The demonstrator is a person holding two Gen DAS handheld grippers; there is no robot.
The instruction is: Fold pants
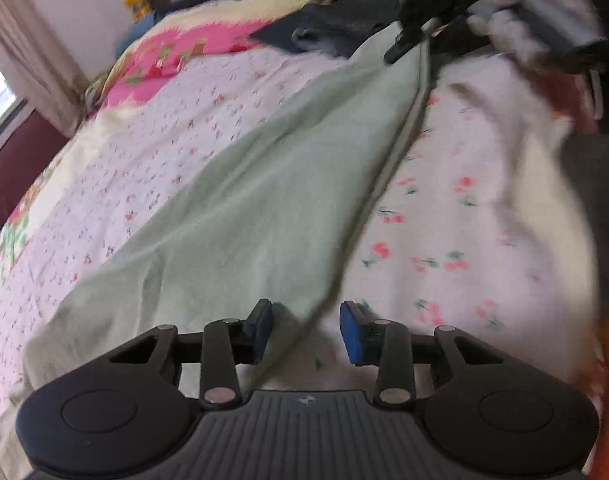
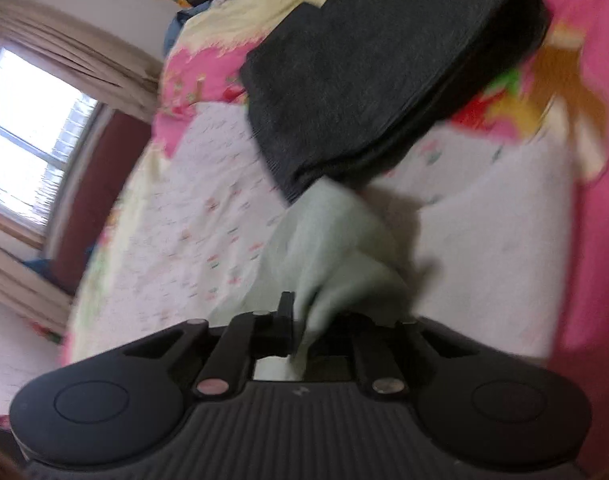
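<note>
We are looking along both claws at a bed (image 1: 152, 168) covered with a white flowered sheet and a pink-bordered quilt. The pale green pants (image 1: 232, 200) are lying stretched across the middle of the bed, running from the near edge up toward the far side.

Our left claw (image 1: 306, 330) is hovering released at the near end of the pants, its blue pads (image 1: 354, 334) standing apart with the edge of the cloth lying between them, neither pad pressing on it.

Our right claw (image 2: 300, 330) is clenching a bunched corner of the pants (image 2: 328, 248) at their far end, the fabric rising in a pinched fold from between its black fingers. In the left view this same claw (image 1: 408, 42) is showing at the top right, held by a gloved hand (image 1: 544, 20).

A folded dark grey garment (image 2: 376, 80) is lying just beyond the pants, toward the far edge of the bed, touching the green cloth where the two meet. A window (image 2: 28, 136) with beige curtains is showing to the left.
</note>
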